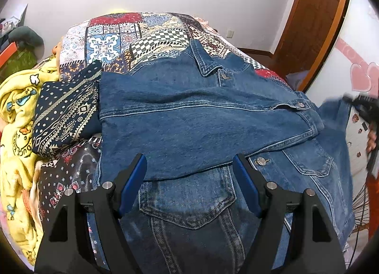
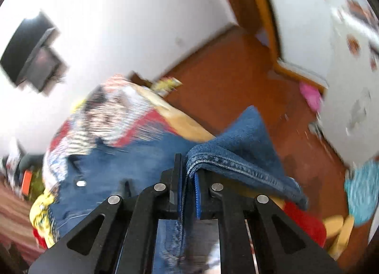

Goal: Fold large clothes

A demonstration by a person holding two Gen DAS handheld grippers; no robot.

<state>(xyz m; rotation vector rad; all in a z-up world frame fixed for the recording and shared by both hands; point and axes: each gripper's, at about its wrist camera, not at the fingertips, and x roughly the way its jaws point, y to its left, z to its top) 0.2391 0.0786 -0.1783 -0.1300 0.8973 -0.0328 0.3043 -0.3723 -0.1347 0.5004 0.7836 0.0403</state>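
Observation:
A blue denim jacket [image 1: 189, 117] lies spread on the patchwork bedspread [image 1: 132, 37], one sleeve folded across its front. My left gripper [image 1: 189, 167] hovers open just above the jacket's lower front, its blue pads apart over the chest pocket. My right gripper [image 1: 364, 108] shows at the far right edge, lifting the jacket's right side. In the right wrist view my right gripper [image 2: 188, 162] is shut on a hemmed edge of the denim jacket [image 2: 236, 153], which drapes over the right finger. That view is motion-blurred.
A dark patterned garment [image 1: 66, 112] and a yellow cartoon blanket [image 1: 16, 120] lie at the bed's left. A wooden door [image 1: 312, 18] and a white wall stand behind. The right wrist view shows the orange-brown floor [image 2: 236, 72] beside the bed.

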